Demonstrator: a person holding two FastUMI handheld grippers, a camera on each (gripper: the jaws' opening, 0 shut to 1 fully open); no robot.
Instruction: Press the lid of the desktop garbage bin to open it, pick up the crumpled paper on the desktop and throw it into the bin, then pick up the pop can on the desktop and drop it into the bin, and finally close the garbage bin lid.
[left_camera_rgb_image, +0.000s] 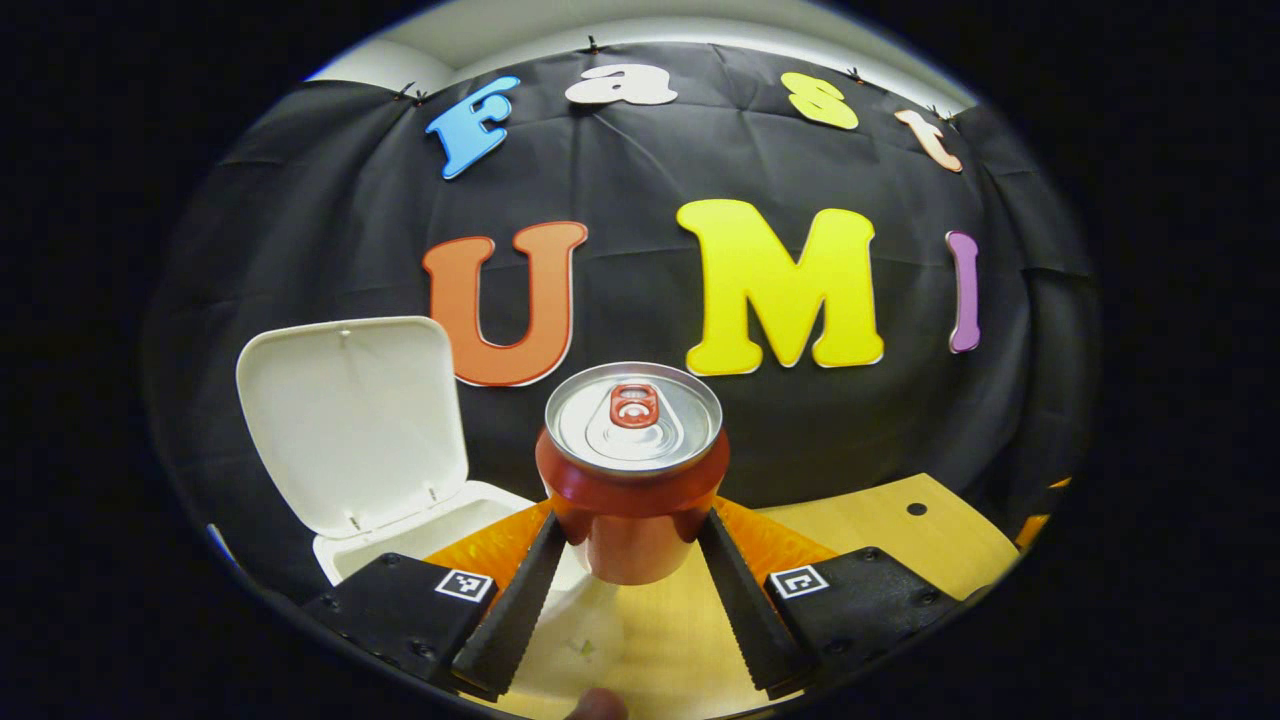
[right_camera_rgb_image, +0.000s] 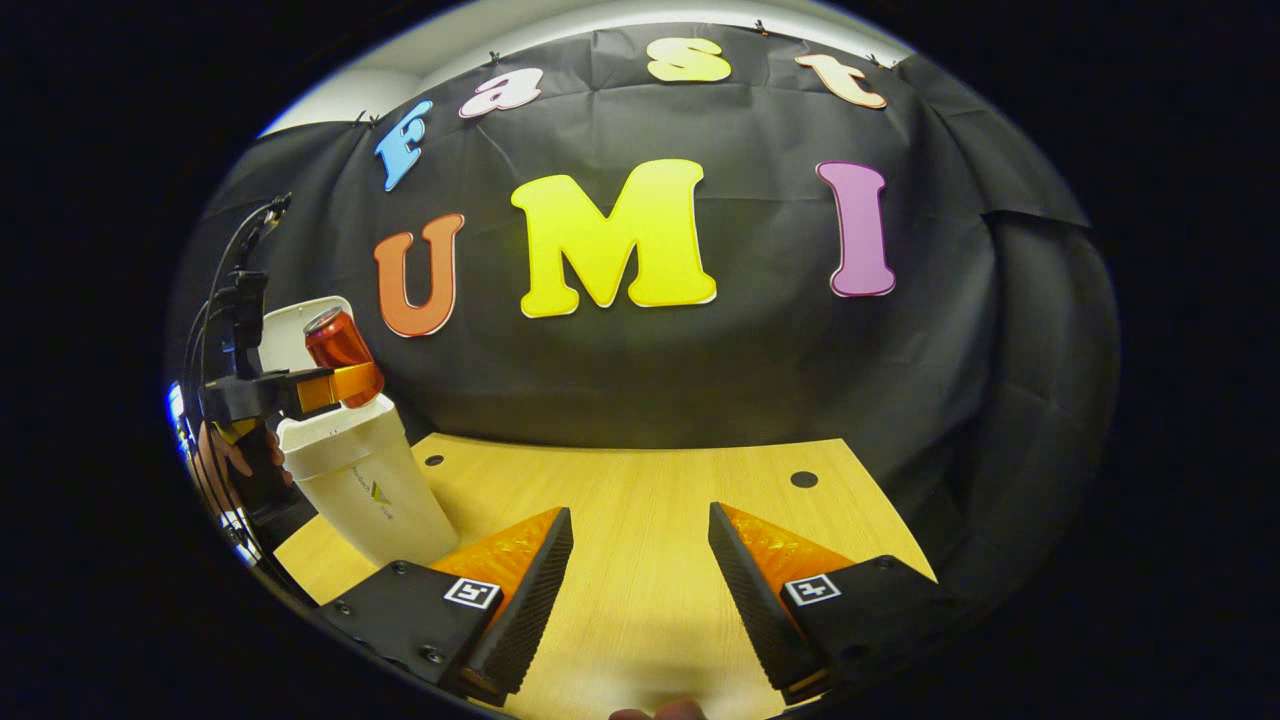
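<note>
We see a glossy red metal pop can, a smooth matt white plastic bin lid, a pale wood-grain desktop, a creased black cloth wall

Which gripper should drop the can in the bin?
Left. The left gripper already grips the pop can, lifted beside the open bin. The right gripper hangs open, off above the table.
</note>
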